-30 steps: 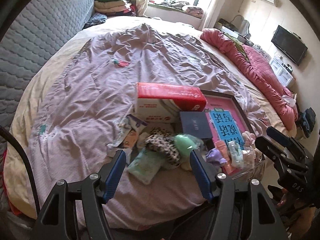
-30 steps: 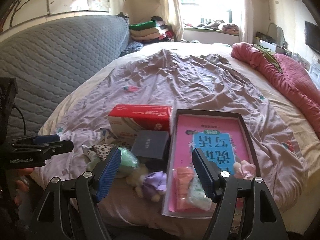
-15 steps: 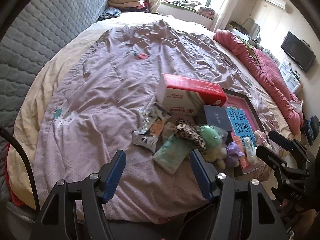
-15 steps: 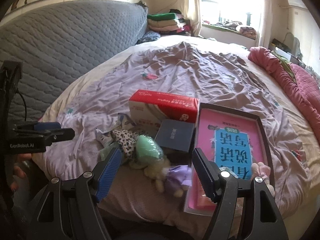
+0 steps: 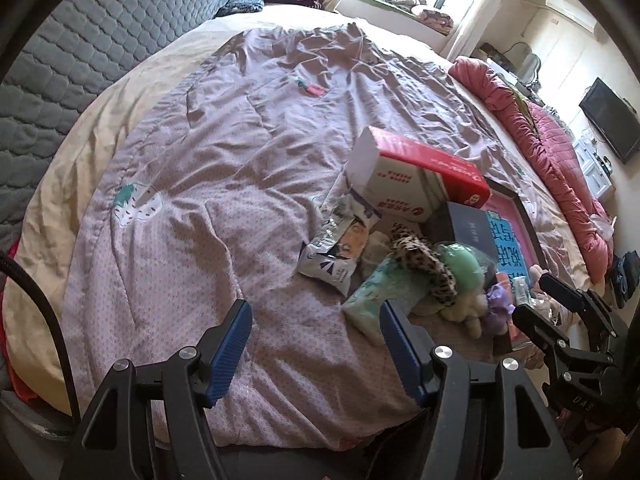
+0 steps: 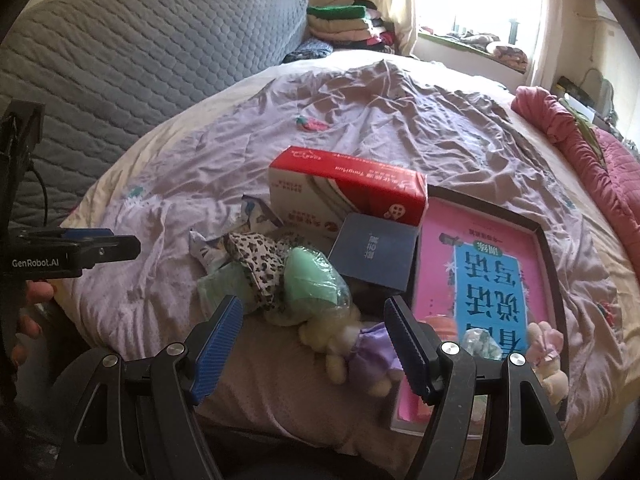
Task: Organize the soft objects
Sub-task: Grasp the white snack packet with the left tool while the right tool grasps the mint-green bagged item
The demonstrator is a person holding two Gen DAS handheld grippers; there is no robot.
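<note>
A wrinkled lilac bedspread (image 5: 224,184) covers the bed, its left half bare and open, while the soft things crowd its near right edge: a mint tissue pack (image 5: 374,294), a leopard-print cloth (image 6: 256,258), a green ball in plastic (image 6: 310,280) and a cream plush toy in a purple dress (image 6: 360,350). Only the right wrist view shows the whole pink-lined tray (image 6: 552,264) and a second small plush (image 6: 548,360) at its near corner. Both the left gripper (image 5: 314,344) and right gripper (image 6: 312,344) stand wide and hold nothing.

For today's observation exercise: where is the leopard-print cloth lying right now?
In the right wrist view the leopard-print cloth lies left of centre on the bed, draped against the green wrapped bundle, in front of the red-and-white box.
</note>
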